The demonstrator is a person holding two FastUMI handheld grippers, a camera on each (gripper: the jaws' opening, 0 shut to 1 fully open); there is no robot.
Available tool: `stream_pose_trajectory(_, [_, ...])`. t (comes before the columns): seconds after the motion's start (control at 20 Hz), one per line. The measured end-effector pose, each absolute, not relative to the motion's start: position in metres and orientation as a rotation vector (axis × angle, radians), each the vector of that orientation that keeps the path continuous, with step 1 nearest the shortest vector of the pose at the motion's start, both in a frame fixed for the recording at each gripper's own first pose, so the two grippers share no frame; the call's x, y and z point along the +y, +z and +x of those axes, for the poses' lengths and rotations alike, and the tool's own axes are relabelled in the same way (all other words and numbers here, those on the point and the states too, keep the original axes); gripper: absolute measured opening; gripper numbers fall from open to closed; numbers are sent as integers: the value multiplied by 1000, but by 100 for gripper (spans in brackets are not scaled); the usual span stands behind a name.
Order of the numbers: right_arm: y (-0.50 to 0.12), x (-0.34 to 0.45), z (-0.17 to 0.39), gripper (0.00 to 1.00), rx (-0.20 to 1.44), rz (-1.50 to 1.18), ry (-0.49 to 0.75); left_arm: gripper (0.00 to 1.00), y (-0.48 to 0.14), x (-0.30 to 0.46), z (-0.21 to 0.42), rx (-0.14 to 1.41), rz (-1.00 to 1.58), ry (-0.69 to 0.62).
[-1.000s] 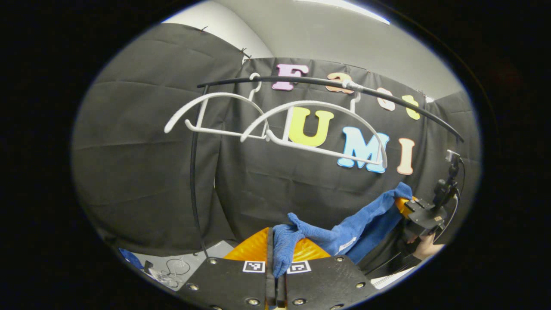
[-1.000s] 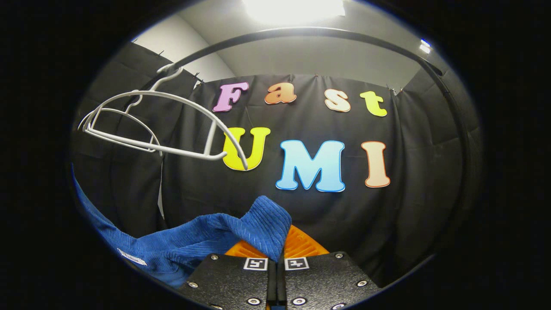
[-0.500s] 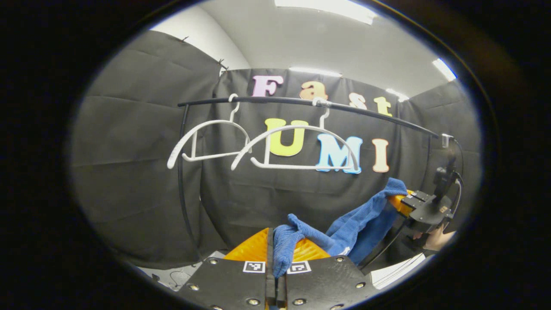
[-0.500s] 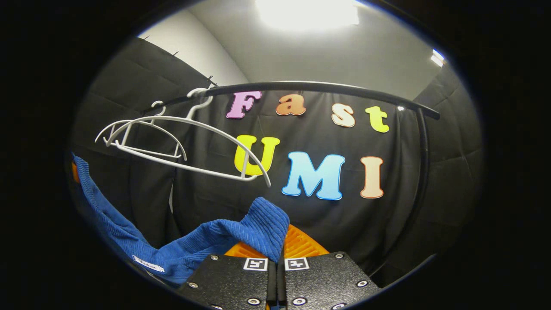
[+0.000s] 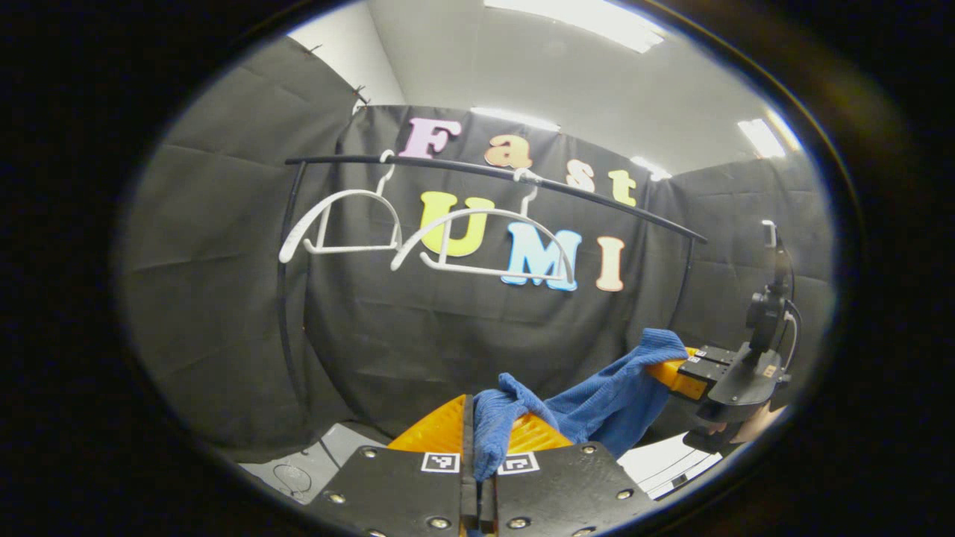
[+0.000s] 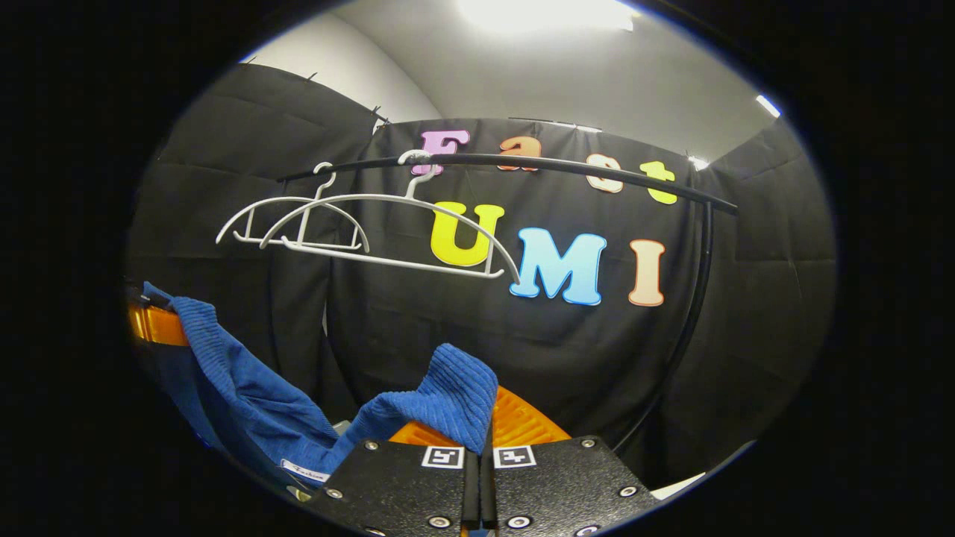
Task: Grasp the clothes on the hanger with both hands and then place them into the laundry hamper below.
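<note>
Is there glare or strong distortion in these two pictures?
Right gripper view: the ceiling light is blown out to white; the rail bows from the fisheye. Left gripper view: the ceiling lights are bright but milder, the rail curves too; the blue garment stays sharp.

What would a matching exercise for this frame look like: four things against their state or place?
Things:
1. blue garment
2. white hangers
3. black rail
4. left gripper

States:
A. bare, hooked on the rail
B. strung between both grippers
C. runs across the booth above the hangers
D. shut on one end of the cloth

Pairs: 1-B, 2-A, 3-C, 4-D
</note>
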State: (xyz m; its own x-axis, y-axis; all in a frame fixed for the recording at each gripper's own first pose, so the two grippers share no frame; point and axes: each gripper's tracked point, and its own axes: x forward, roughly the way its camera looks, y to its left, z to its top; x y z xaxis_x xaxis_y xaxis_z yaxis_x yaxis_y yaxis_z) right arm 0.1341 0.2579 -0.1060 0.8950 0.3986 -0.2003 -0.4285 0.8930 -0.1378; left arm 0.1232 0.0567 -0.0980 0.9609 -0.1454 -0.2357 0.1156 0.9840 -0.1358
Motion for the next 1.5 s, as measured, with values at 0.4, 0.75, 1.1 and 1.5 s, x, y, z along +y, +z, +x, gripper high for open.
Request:
stream_pose_trajectory(0.4, [-147, 248, 78, 0, 339, -76, 340, 2, -137, 43, 99, 334, -152, -200])
stream_pose_trajectory(0.75, [-206, 233, 52, 1, 501, 1, 385, 4, -203, 39, 82, 470, -134, -107])
stream_pose_trajectory(1.1, [-261, 226, 38, 1, 643, 57, 370, 4, -264, 37, 73, 591, -129, -49])
stream_pose_trajectory(1.5, [-324, 220, 38, 1, 771, 8, 301, 5, -356, 46, 72, 738, -93, -75])
